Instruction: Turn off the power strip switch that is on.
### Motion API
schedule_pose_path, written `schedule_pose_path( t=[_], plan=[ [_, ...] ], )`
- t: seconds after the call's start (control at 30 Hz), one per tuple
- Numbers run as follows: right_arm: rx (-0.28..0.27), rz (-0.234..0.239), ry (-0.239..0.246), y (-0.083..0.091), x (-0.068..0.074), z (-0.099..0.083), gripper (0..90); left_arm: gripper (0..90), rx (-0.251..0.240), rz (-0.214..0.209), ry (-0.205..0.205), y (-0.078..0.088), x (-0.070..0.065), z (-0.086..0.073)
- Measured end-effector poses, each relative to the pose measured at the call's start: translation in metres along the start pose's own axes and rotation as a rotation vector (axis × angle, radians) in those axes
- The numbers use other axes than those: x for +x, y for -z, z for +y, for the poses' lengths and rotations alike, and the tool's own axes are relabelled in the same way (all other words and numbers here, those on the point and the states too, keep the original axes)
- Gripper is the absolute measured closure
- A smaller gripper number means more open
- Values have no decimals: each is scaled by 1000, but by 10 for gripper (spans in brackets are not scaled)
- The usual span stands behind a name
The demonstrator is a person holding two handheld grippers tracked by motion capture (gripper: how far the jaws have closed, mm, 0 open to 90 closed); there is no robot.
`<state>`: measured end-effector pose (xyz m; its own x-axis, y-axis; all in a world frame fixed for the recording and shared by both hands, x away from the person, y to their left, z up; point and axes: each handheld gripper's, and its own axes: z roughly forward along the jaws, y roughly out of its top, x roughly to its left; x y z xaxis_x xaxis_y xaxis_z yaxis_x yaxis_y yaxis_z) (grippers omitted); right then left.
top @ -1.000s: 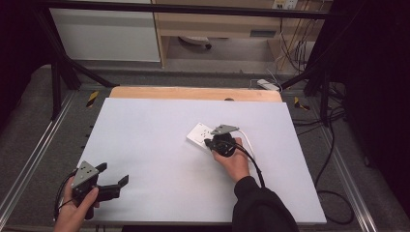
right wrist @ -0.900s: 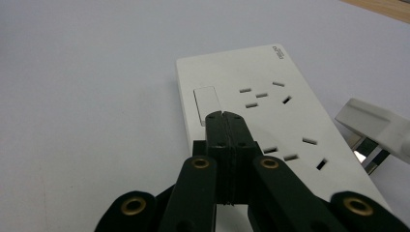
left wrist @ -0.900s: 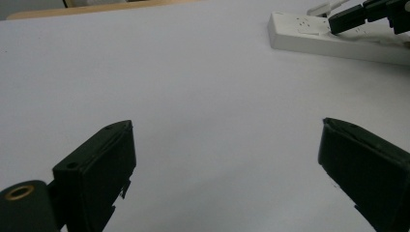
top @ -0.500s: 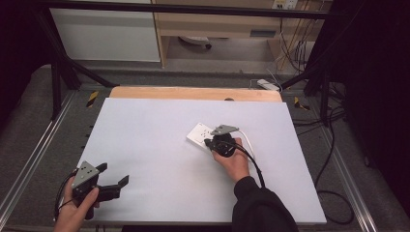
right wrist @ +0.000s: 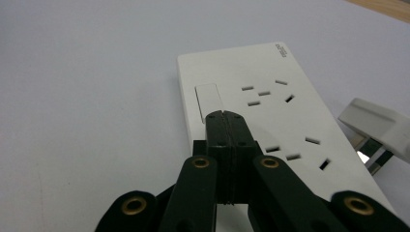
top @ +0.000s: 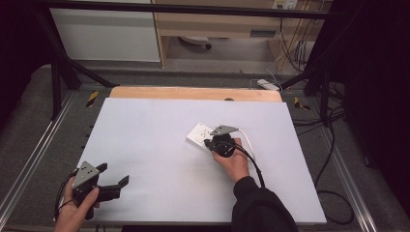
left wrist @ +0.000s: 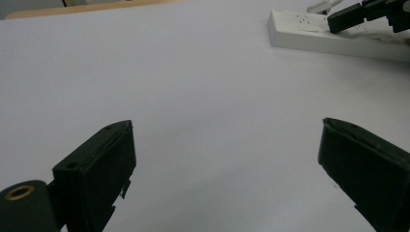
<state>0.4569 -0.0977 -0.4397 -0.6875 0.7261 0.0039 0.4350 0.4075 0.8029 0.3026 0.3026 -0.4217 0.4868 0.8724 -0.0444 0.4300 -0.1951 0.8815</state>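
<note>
A white power strip lies flat right of the table's middle, with a rocker switch and two groups of socket holes. My right gripper is shut with nothing between its jaws, and its tips rest on the strip just below the switch. A white plug with metal pins lies beside the strip's right edge. My left gripper is held open near the front left corner, far from the strip, with nothing between its jaws.
The white table top has a wooden strip along its far edge. A white cable runs from the power strip past the right hand. Metal rails frame both sides of the table.
</note>
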Motion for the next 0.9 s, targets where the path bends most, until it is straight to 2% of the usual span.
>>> schedule_pose_path(
  t=[0.9],
  plan=[
    [-8, 0, -14, -1, 1, 0, 900, 61, 1, -3, 1, 0, 0, 0]
  ],
)
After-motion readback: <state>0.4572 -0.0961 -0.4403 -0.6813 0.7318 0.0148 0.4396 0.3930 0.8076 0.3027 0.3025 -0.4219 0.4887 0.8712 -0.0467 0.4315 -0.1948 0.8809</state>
